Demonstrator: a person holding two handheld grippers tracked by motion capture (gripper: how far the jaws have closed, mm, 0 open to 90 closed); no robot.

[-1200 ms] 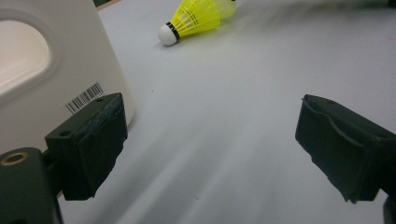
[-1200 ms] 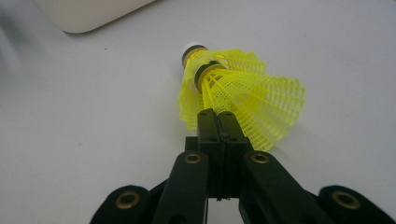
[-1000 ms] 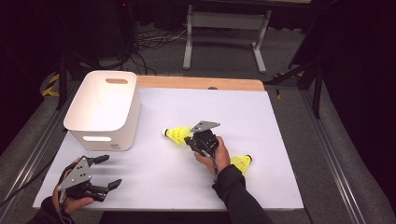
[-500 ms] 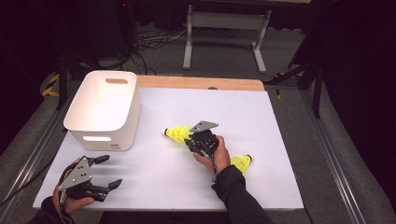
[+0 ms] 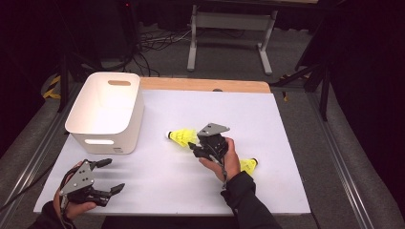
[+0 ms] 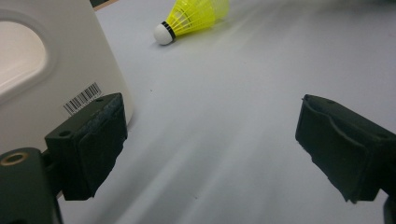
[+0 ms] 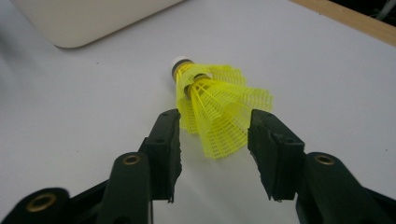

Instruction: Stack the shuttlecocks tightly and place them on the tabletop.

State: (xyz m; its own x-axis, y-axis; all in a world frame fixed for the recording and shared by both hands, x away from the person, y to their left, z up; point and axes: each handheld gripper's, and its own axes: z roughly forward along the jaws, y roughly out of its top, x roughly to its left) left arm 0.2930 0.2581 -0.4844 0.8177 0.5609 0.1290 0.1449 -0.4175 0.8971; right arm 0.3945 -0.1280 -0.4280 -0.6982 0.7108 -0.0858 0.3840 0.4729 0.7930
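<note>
**Right jaws parting around stacked shuttlecocks**

The right gripper (image 5: 197, 146) sits mid-desk, its jaws just opening on either side of the yellow shuttlecocks (image 7: 212, 105): one nested in another, lying on the white desk (image 5: 286, 143), pads apart from the skirt. Another shuttlecock (image 5: 248, 165) lies beside the right hand. The left gripper (image 5: 110, 175) hovers near the bin (image 5: 107, 112), jaws wide and empty.
</note>
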